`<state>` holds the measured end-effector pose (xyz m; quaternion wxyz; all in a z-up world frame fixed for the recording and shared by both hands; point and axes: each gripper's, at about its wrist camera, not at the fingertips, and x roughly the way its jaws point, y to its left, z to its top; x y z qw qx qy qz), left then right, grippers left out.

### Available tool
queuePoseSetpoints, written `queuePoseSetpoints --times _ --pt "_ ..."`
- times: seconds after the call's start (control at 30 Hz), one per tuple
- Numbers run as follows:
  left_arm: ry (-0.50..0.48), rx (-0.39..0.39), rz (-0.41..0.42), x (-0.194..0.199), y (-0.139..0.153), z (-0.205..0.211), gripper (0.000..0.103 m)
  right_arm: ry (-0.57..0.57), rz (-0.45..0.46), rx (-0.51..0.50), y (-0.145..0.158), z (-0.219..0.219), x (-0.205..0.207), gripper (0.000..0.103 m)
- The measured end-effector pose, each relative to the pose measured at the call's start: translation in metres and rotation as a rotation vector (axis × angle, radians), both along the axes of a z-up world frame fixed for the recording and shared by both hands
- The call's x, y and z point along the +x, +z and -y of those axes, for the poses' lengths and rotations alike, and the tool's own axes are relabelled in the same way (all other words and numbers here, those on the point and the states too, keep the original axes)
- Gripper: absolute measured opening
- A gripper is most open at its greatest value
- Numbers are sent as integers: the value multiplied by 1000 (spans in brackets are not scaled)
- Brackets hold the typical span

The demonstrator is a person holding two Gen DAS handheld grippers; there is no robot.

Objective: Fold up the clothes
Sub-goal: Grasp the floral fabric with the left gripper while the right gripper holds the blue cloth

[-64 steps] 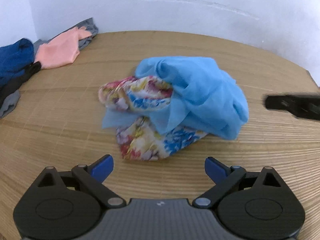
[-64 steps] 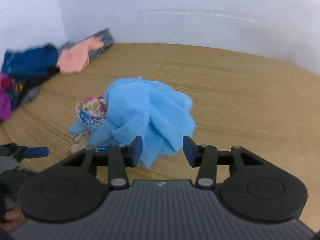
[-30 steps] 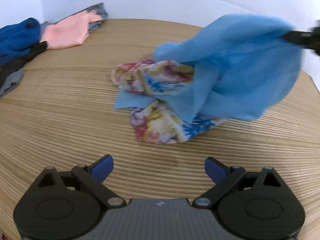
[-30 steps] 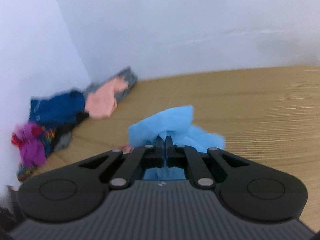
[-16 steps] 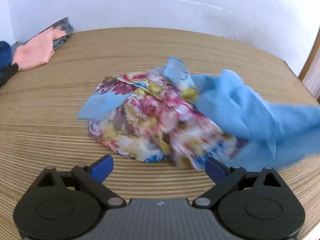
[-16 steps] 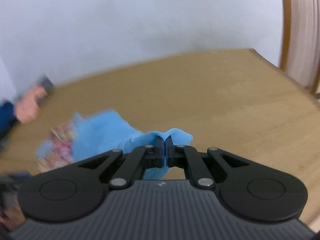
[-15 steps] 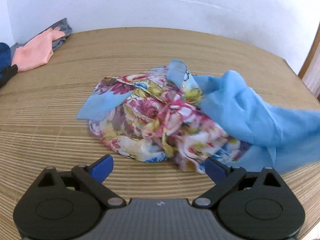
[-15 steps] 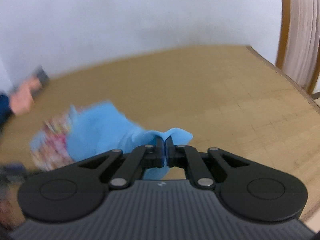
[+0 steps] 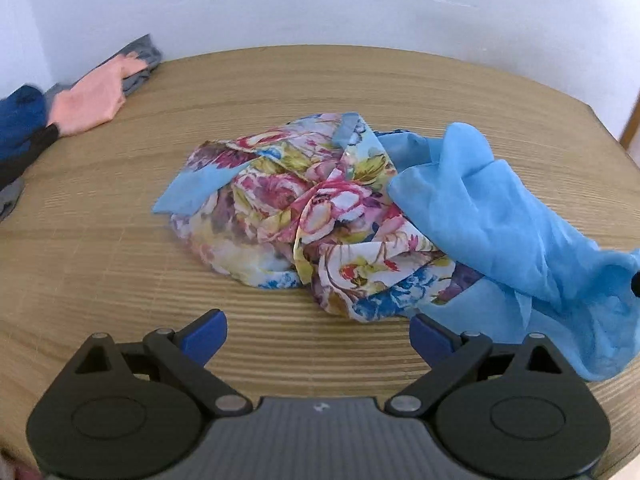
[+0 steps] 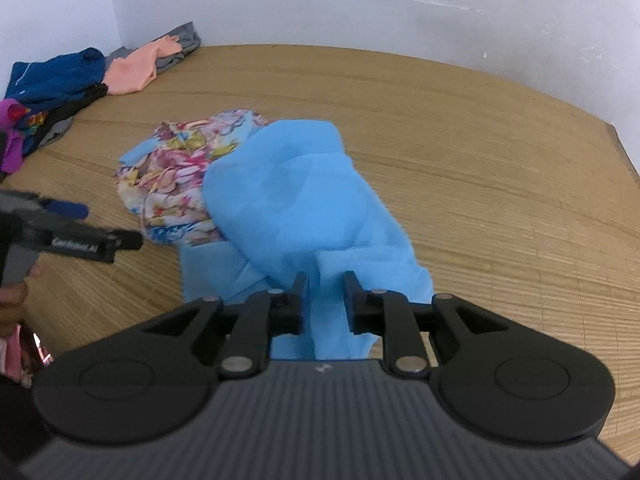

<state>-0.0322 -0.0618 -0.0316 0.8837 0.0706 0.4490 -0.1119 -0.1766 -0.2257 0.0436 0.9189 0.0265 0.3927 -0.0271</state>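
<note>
A crumpled garment lies in the middle of the wooden table (image 9: pixel 304 80). Its floral part (image 9: pixel 320 216) (image 10: pixel 176 168) is on the left. Its plain light blue part (image 9: pixel 500 220) (image 10: pixel 304 200) is spread to the right and toward the near edge. My left gripper (image 9: pixel 316 328) (image 10: pixel 100 226) hovers open just in front of the floral part, touching nothing. My right gripper (image 10: pixel 326 280) is open, its fingers a little apart with a fold of the blue fabric lying between them.
A pile of other clothes sits at the far left by the wall: pink (image 10: pixel 132 68), navy (image 10: pixel 56 76), grey (image 10: pixel 184 44) and purple (image 10: pixel 12 136). The table's right edge (image 10: pixel 620 152) is close. A hand (image 10: pixel 12 304) holds the left gripper.
The right gripper, shut on the blue fabric, lifted it and pulled it to the right, uncovering the floral part, then lowered it and opened. The left gripper stayed open.
</note>
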Motion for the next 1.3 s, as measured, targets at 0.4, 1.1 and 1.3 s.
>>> queuePoseSetpoints --times 0.4,1.1,1.3 --pt "122 3 46 -22 1 27 99 285 76 60 -7 -8 70 62" --pt "-153 -55 51 32 -32 32 98 278 -135 -25 -60 -34 141 63" --pt "-229 -126 2 46 -43 30 70 229 -155 2 -63 -24 147 63"
